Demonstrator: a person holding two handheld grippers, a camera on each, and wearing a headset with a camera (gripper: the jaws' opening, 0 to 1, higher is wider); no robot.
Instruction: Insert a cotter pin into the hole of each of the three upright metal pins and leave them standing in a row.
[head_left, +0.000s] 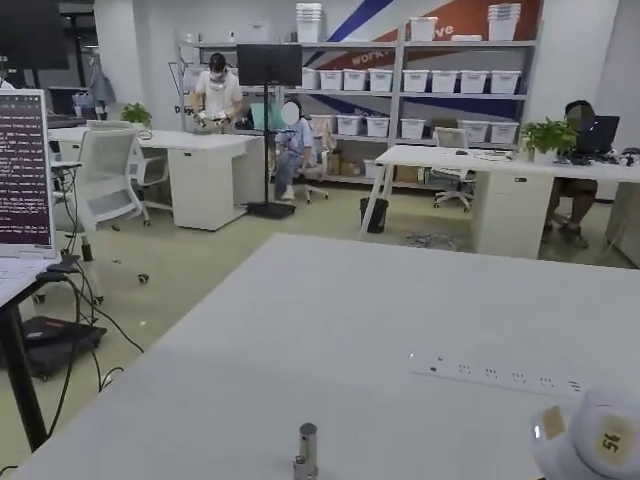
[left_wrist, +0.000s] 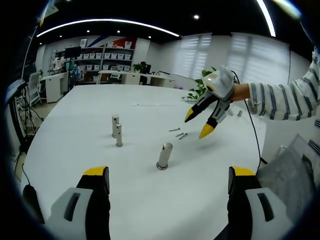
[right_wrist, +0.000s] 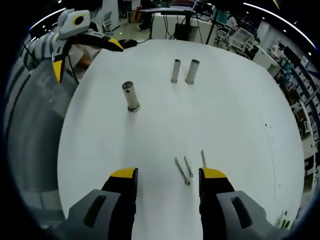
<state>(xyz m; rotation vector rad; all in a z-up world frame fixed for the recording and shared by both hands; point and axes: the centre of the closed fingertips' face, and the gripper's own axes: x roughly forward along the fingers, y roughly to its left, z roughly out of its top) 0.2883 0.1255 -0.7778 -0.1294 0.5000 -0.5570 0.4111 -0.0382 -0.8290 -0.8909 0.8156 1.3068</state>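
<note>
Three cotter pins (right_wrist: 186, 169) lie loose on the white tabletop (right_wrist: 240, 125), two of them nearly touching and the third slightly apart. They lie just ahead of the right gripper (right_wrist: 168, 175), whose jaws are spread and hold nothing. Farther off stand the three upright metal pins (right_wrist: 131, 96), one alone and two side by side beyond it. With all the cotter pins lying loose, none appears to be fitted.

The step in hand is judged to be the first pick-up. The cotter pin lying apart is the safer choice, since closing on the other two risks pinching both. The jaw tips need to reach the surface, because the wire lies flat. A grip near the looped end would leave the legs free to enter a hole. Each metal pin stands tall on a small foot, so steadying it during insertion seems wise.

In the left gripper view the right gripper hangs over the cotter pins with its tips tilted down, held by an arm in a striped sleeve (left_wrist: 290, 100). The left gripper (left_wrist: 168, 172) sits low near the tabletop's edge, jaws wide apart and empty, aimed at the lone metal pin and well apart from it.
</note>
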